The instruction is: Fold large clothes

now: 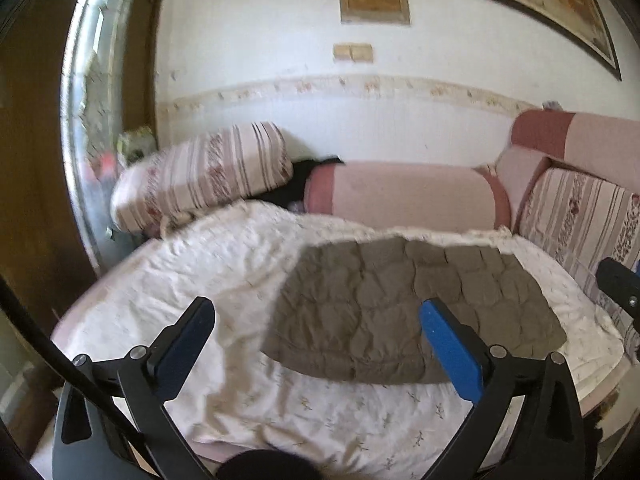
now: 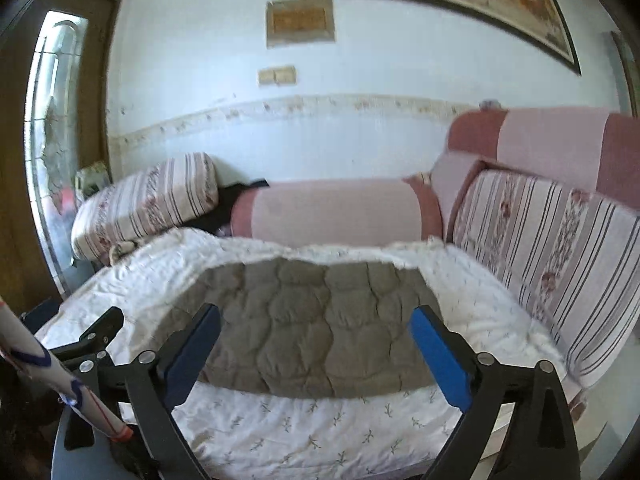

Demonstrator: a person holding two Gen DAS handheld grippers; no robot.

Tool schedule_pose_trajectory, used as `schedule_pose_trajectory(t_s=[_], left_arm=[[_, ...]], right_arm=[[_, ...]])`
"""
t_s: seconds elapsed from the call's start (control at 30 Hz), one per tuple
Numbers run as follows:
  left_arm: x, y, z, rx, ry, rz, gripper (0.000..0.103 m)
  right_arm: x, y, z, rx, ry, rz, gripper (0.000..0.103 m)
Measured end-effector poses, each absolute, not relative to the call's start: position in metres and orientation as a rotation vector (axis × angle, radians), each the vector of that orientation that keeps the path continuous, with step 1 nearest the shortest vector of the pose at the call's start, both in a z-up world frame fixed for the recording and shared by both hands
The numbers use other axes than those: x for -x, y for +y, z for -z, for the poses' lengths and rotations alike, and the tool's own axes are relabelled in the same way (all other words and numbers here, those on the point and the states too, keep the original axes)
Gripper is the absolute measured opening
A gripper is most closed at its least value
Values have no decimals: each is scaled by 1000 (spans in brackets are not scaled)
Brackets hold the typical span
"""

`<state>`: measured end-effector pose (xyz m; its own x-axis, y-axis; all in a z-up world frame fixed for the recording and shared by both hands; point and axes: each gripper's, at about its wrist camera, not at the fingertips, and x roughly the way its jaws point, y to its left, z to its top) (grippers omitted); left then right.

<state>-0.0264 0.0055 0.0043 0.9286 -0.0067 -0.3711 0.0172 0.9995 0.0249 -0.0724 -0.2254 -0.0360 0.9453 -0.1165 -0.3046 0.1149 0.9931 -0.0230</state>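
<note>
White sheet [image 2: 312,440] covers the sofa seat before us, and on it the folded grey quilt [image 2: 316,332] lies flat, bare sheet showing past its near, left and right edges. We hold the left gripper [image 1: 316,320] and right gripper [image 2: 316,328] above it, both spread wide and empty.

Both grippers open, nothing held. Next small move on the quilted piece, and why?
Probably lower both grippers to the near edge of the grey quilted piece: it lies flat on the white bedspread, and left gripper and right gripper hang open above it.
</note>
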Motion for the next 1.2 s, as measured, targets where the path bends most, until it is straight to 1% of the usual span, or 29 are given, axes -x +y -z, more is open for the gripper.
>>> schedule_pose_trajectory(t_s=[0.17, 0.33, 0.47, 0.63, 0.73, 1.2], left_arm=[[51, 13, -32, -20, 357, 27, 103], [58, 17, -40, -18, 352, -1, 103], [48, 21, -25, -77, 365, -68, 103], [17, 29, -10, -70, 461, -87, 103], [5, 34, -2, -67, 482, -116, 103], [-47, 31, 40, -106, 647, -125, 103]], right_arm=[[99, -213, 13, -5, 301, 91, 103], [96, -207, 14, -15, 343, 113, 103], [82, -201, 29, -3, 365, 133, 103], [59, -180, 47, 183, 365, 271, 103], [47, -172, 55, 259, 377, 291, 103], [1, -189, 86, 205, 498, 251, 103]])
